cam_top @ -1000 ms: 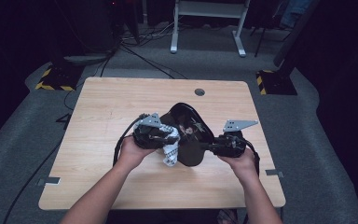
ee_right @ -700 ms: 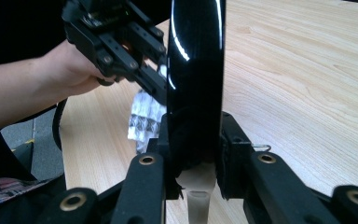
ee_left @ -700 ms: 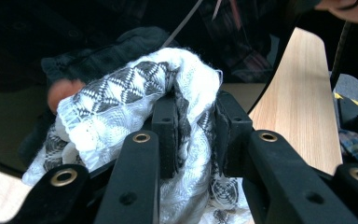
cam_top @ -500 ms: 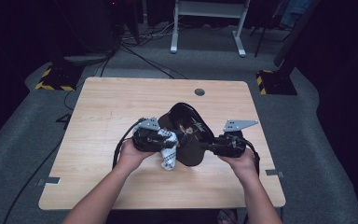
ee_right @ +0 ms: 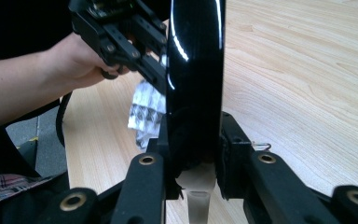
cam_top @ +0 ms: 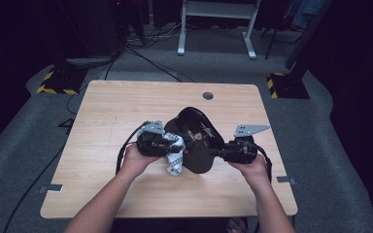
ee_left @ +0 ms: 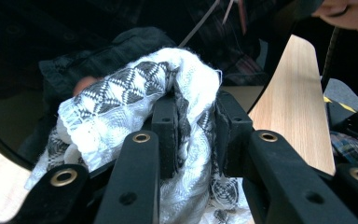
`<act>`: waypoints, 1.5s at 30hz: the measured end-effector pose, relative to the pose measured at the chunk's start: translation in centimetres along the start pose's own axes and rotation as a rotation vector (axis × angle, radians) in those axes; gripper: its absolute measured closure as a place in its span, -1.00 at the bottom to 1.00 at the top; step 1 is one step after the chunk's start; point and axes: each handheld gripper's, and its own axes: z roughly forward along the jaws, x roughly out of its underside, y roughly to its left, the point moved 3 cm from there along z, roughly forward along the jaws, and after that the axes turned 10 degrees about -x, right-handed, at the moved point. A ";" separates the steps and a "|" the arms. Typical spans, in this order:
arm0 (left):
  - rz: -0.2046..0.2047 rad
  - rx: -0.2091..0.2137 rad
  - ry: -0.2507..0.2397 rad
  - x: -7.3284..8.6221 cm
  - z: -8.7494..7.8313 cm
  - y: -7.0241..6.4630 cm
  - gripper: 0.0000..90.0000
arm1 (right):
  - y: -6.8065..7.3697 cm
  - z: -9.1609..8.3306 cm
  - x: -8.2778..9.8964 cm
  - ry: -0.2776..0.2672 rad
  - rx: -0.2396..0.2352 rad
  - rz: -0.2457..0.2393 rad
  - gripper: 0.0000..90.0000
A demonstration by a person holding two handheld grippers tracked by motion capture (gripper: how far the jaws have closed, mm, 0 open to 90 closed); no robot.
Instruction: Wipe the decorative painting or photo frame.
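In the middle of the frame, my left gripper (cam_top: pixel 167 144) jaws pinch a white cloth (cam_top: pixel 176 154) against the shiny black dish (cam_top: pixel 197 138); my right gripper (cam_top: pixel 223 153) jaws pinch its rim.

Dim room, light falling from above onto the pale table (cam_top: pixel 126 107); its surroundings sink into near-black. White glare streaks the glossy black plate (ee_right: pixel 196 56) above the fingers (ee_right: pixel 233 154). Both gripper views are soft close up.

left tongs (cam_top: pixel 175 148) clamped, right tongs (cam_top: pixel 217 151) clamped
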 end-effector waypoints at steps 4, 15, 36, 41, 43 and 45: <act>0.012 -0.003 0.018 -0.2 -0.2 0.1 0.63 | 0.0 0.1 -0.1 0.002 -0.002 -0.001 0.67; 0.038 -0.033 -0.030 -2.4 -1.8 0.4 0.63 | -0.1 -0.1 0.1 -0.003 -0.009 0.001 0.67; 0.048 -0.064 0.000 -2.9 -2.2 1.0 0.62 | -0.2 -0.1 0.1 -0.005 -0.009 0.010 0.67; 0.020 -0.061 -0.002 -1.3 -1.7 1.4 0.63 | -0.1 0.0 0.1 -0.008 -0.010 0.010 0.66; 0.003 -0.057 0.019 -0.2 -1.2 1.7 0.63 | -0.1 0.1 0.0 -0.007 -0.010 0.009 0.66; -0.009 -0.052 0.025 0.2 -1.1 1.8 0.62 | -0.1 0.1 0.0 -0.006 -0.011 0.010 0.66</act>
